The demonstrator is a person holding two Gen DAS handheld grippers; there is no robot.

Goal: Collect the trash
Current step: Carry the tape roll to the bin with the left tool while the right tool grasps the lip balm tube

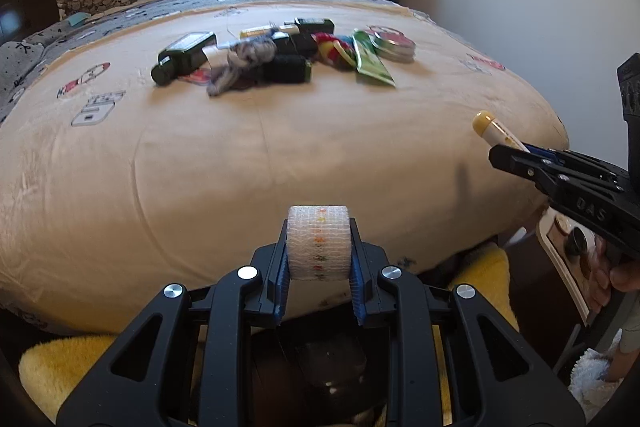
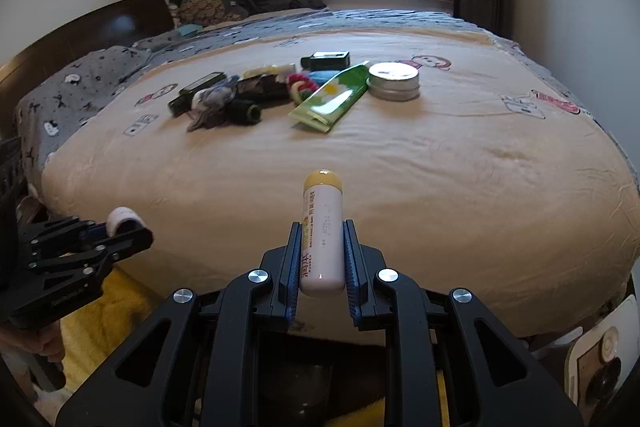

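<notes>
My left gripper (image 1: pixel 319 259) is shut on a white gauze bandage roll (image 1: pixel 318 243) and holds it over the near edge of the bed; it also shows in the right wrist view (image 2: pixel 124 227). My right gripper (image 2: pixel 322 259) is shut on a pale lip-balm tube with a yellow cap (image 2: pixel 323 227), held near the bed's front edge; it shows in the left wrist view (image 1: pixel 516 157) with the tube (image 1: pixel 490 127). A pile of small items lies farther back on the bed: a green tube (image 2: pixel 332 95), a round tin (image 2: pixel 394 81), dark bottles (image 1: pixel 186 55), a grey cloth (image 1: pixel 240 63).
The beige blanket (image 1: pixel 280 155) covers the bed. A yellow fluffy rug (image 1: pixel 60 363) lies on the floor below the bed's edge. A white device (image 2: pixel 600 359) stands at the lower right. A headboard (image 2: pixel 120 23) and pillows are at the left; a window is behind.
</notes>
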